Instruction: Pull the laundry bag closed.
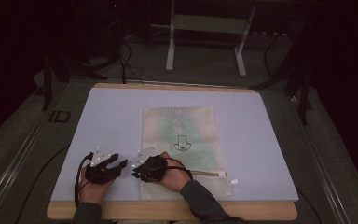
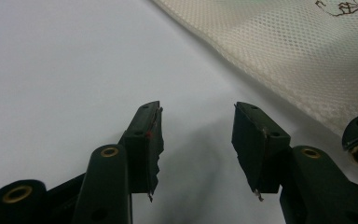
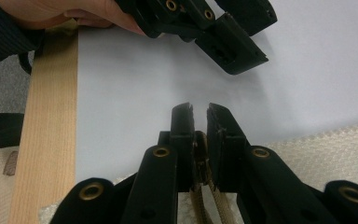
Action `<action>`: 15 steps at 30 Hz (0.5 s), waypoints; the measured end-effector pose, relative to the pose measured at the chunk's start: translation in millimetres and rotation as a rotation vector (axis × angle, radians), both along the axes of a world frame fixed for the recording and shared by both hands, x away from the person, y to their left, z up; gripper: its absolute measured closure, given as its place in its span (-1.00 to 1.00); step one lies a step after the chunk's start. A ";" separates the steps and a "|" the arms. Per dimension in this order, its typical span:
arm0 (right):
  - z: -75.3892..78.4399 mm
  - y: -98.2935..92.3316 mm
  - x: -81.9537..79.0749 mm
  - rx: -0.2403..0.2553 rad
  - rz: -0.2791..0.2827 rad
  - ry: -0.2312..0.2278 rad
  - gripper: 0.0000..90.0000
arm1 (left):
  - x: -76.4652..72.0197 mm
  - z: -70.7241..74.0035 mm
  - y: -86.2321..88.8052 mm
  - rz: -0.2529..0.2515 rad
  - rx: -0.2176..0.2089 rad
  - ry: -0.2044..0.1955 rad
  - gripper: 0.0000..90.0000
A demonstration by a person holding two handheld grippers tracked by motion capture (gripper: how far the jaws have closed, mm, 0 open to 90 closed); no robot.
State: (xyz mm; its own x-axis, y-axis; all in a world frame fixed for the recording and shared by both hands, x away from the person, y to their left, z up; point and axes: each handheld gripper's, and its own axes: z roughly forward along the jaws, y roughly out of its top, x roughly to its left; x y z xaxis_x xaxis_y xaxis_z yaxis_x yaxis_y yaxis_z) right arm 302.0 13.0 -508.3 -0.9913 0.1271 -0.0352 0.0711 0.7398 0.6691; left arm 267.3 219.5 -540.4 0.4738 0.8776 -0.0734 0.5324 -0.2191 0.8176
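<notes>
- Clenched on a tan strap [image 3: 204, 186] at the mesh bag's [image 1: 182, 135] near left corner, right gripper [image 1: 142, 170] fingers hold fast.
- Left gripper [image 1: 114, 164] rests released, just left of the bag.
- Bag's long axis runs toward the table's [image 1: 261, 140] far edge.

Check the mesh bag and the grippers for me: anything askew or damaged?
One oddity: the mesh bag lies flat and square, but its near left corner is gathered up where the right gripper pinches the zipper tape. The left gripper is open over bare mat.
</notes>
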 end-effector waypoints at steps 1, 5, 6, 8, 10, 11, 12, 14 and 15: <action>0.0 0.0 0.0 0.000 0.000 0.000 0.81 | 0.0 0.0 0.0 0.000 0.000 0.000 0.15; -0.4 1.4 0.3 0.003 0.002 0.001 0.81 | 0.0 0.0 -0.2 -0.002 0.003 0.000 0.15; -0.1 1.9 0.3 0.007 0.002 0.002 0.81 | 0.0 0.0 -0.2 -0.001 0.002 0.000 0.15; 0.9 1.7 0.4 0.004 0.003 -0.001 0.81 | 0.0 0.0 -0.1 -0.001 0.000 -0.001 0.15; 1.0 1.1 0.4 0.002 0.004 0.000 0.82 | -0.1 0.0 -0.2 -0.001 0.001 -0.001 0.15; 0.7 0.3 0.3 0.005 -0.001 0.000 0.82 | -0.1 0.0 -0.2 -0.001 0.001 -0.001 0.15; 0.7 -1.4 0.6 0.007 -0.002 0.001 0.82 | 0.0 0.0 -0.1 -0.001 0.000 -0.001 0.15; 0.5 -3.1 0.7 0.010 -0.002 0.002 0.82 | -0.1 0.0 -0.1 -0.001 0.000 -0.002 0.15; 0.5 -3.1 0.7 0.010 -0.002 0.002 0.82 | -0.1 0.0 -0.2 -0.001 0.000 -0.001 0.15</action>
State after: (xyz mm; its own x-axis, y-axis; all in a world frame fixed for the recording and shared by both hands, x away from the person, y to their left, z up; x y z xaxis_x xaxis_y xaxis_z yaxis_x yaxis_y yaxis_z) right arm 302.7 9.9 -507.7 -0.9910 0.1299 -0.0324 0.0739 0.7327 0.6766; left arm 267.1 219.4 -540.4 0.4749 0.8770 -0.0729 0.5312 -0.2196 0.8183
